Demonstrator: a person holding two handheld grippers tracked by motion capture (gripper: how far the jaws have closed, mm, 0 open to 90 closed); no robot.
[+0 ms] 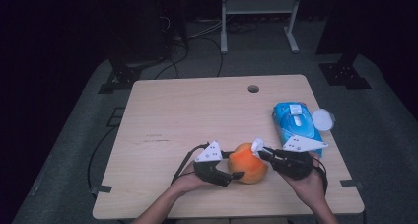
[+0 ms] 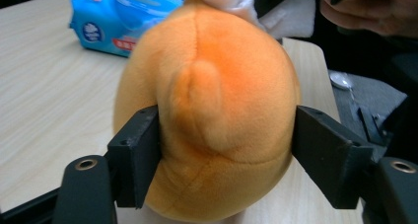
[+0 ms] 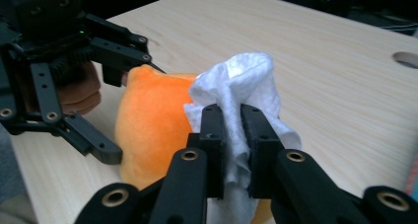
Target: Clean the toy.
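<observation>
Near the front edge of the table [image 1: 162, 105], an orange plush toy [image 1: 248, 163] sits between the two grippers. Left gripper [image 2: 226, 152] has its jaws around the toy's lower half, pads pressing into the soft fabric on both sides. Toy rests on the tabletop, seam facing the left gripper view's camera. Right gripper [image 3: 231, 145] is pinching a crumpled white wipe [image 3: 236, 86] between nearly closed jaws; the wipe touches the toy's top on the right side. In the high view the person's hands come in from the bottom edge, left gripper at the toy's left, right gripper at its upper right. Farther back, toward the right edge, a blue wipes pack [image 1: 296, 123] lies flat, lid flap open, well apart from the toy.
</observation>
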